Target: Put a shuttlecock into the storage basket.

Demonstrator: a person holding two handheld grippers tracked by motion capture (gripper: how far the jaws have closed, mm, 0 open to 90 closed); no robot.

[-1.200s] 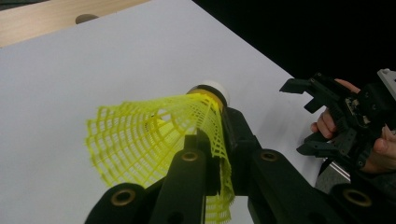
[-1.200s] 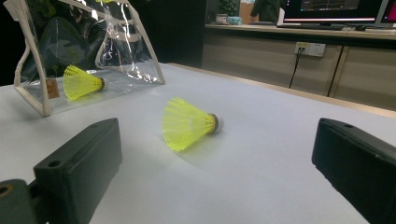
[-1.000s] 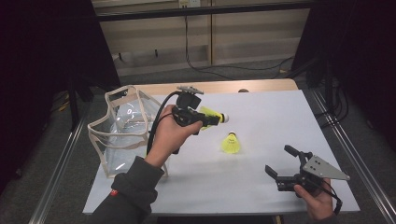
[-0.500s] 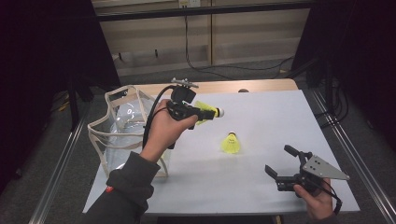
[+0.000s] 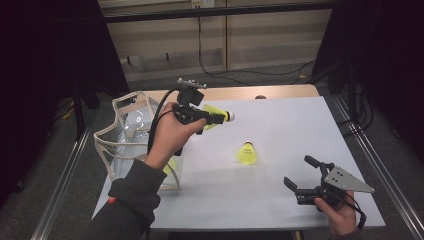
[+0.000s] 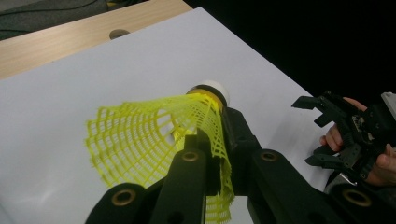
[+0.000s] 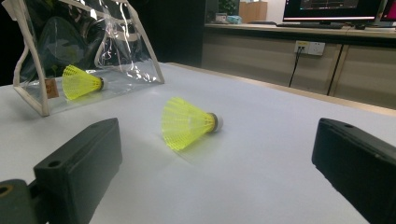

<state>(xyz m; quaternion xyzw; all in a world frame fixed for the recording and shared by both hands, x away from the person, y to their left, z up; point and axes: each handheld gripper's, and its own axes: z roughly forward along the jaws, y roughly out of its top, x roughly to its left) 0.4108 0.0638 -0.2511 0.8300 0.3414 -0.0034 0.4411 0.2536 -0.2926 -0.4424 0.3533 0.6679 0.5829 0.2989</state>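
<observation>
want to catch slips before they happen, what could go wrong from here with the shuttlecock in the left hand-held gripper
1. The left hand-held gripper pinches only the thin mesh skirt of the held shuttlecock; the skirt may deform or slip out.
2. The clear bag is soft with a shuttlecock in the bag; its opening could sag, or a jaw could snag the rim.
3. The loose shuttlecock lies on the table and could roll if bumped.

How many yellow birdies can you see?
3. One shuttlecock is pinched in the left gripper above the table. One lies on the white table. One sits inside the clear bag; the bag might hide more.
</observation>
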